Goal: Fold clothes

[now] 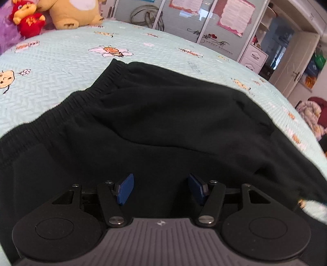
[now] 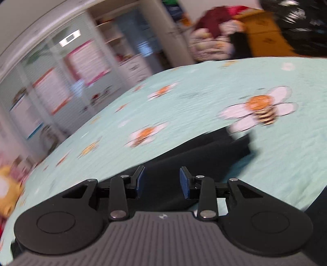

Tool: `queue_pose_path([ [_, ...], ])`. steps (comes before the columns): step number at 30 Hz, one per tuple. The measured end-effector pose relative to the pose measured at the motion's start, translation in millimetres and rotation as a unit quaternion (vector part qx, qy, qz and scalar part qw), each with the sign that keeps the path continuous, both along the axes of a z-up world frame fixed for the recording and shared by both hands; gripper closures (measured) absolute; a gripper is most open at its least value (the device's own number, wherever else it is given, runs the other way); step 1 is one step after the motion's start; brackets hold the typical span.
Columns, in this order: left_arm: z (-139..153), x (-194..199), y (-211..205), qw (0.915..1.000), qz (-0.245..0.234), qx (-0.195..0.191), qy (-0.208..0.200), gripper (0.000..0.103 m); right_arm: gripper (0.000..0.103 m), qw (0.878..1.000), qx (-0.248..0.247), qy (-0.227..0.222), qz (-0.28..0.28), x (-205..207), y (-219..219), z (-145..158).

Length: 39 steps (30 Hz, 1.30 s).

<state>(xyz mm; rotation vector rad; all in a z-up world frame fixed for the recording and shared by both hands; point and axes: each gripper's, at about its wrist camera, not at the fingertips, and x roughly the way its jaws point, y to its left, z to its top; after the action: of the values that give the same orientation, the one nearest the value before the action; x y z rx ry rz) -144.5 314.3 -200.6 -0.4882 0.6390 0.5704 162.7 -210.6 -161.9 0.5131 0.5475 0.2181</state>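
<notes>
Left wrist view: I see a black garment [image 1: 163, 122] spread across a bed [image 1: 61, 67] covered by a pale mint quilt with a woven, herringbone-like texture and printed cartoon bees on white flowers. The garment is a soft, matte knit with a ribbed, gathered elastic waistband [image 1: 67, 106] running along its upper left edge; shallow creases cross its body. My left gripper [image 1: 161, 189] sits low over the cloth, its two fingers [image 1: 125, 189] faced with ridged blue pads on black linkages, standing well apart with nothing clamped between them; dark fabric fills the gap behind them, and I cannot tell whether the tips touch it. At the far edge of the bed sit a tan plush toy [image 1: 75, 12] and a red plush toy [image 1: 28, 20]; a wardrobe [image 1: 204, 22] with pink sheets stuck on its doors stands beyond.

Right wrist view, motion-blurred: my right gripper [image 2: 162, 183] shows the same blue-padded fingers [image 2: 185, 185], parted by a narrower gap and gripping nothing. A flat, dark part of the garment [image 2: 204, 151] lies directly ahead of and beneath the fingertips, ending in a squared corner toward the right, with bare quilt beyond it. A heap of clothes [image 2: 212, 41] lies past the bed.
</notes>
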Motion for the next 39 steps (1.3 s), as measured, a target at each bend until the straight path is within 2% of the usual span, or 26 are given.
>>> queue_pose_path([
  [4,-13,1,-20,0.9970,-0.014,0.076,0.006,0.035,0.063,0.999,0.034,0.014,-0.033,46,-53,-9],
  [5,-14,3,-25,0.9956,-0.015,0.092,0.011,0.035,0.060,0.998,0.040,0.027,-0.031,58,-62,-15],
  [7,-15,7,-29,0.9935,-0.014,0.110,0.022,0.034,0.059,0.995,0.057,0.060,-0.049,73,-76,-28],
  [10,-15,8,-28,0.9931,-0.012,0.114,0.026,0.032,0.058,0.987,0.113,0.081,-0.084,70,-89,-43],
  [12,-15,9,-27,0.9932,-0.012,0.113,0.026,0.031,0.053,0.981,0.152,0.087,-0.086,67,-93,-54],
  [16,-16,9,-27,0.9933,-0.011,0.112,0.025,0.031,0.048,0.974,0.195,0.114,-0.034,98,-95,-68],
  [19,-17,12,-30,0.9922,-0.010,0.120,0.031,0.030,0.050,0.969,0.214,0.127,0.003,125,-93,-76],
  [21,-18,14,-32,0.9916,-0.010,0.124,0.036,0.030,0.051,0.970,0.200,0.135,0.039,139,-85,-74],
  [22,-18,14,-32,0.9914,-0.010,0.125,0.037,0.029,0.056,0.970,0.190,0.138,0.059,146,-80,-72],
  [23,-18,15,-32,0.9915,-0.010,0.125,0.037,0.029,0.081,0.974,0.170,0.133,0.069,150,-76,-67],
  [24,-18,15,-32,0.9915,-0.009,0.124,0.038,0.029,0.088,0.979,0.145,0.121,0.071,151,-72,-59],
  [26,-18,15,-32,0.9915,-0.009,0.124,0.038,0.029,0.090,0.988,0.095,0.099,0.076,153,-64,-44],
  [28,-19,16,-32,0.9911,-0.010,0.126,0.040,0.028,0.090,0.992,0.090,0.038,0.073,148,-66,-20],
  [30,-19,17,-33,0.9908,-0.009,0.128,0.042,0.028,0.089,0.993,0.090,-0.002,0.077,146,-65,-6],
  [31,-20,17,-33,0.9907,-0.009,0.129,0.043,0.028,0.088,0.993,0.084,0.005,0.079,150,-62,-8],
  [32,-20,17,-33,0.9907,-0.009,0.129,0.043,0.028,0.079,0.994,0.076,0.027,0.080,156,-58,-14],
  [33,-20,17,-33,0.9907,-0.009,0.129,0.042,0.028,0.075,0.995,0.053,0.051,0.068,160,-55,-21],
  [34,-20,16,-33,0.9908,-0.009,0.129,0.042,0.027,0.075,0.996,0.020,0.075,0.047,163,-52,-28],
  [35,-20,16,-33,0.9909,-0.009,0.128,0.041,0.027,0.074,0.997,0.001,0.079,0.020,159,-53,-31],
  [37,-20,16,-33,0.9909,-0.009,0.128,0.041,0.027,0.074,0.998,0.042,0.037,-0.015,130,-67,-27],
  [39,-20,16,-33,0.9909,-0.009,0.128,0.040,0.027,0.065,0.997,0.081,0.013,-0.017,100,-73,-24],
])
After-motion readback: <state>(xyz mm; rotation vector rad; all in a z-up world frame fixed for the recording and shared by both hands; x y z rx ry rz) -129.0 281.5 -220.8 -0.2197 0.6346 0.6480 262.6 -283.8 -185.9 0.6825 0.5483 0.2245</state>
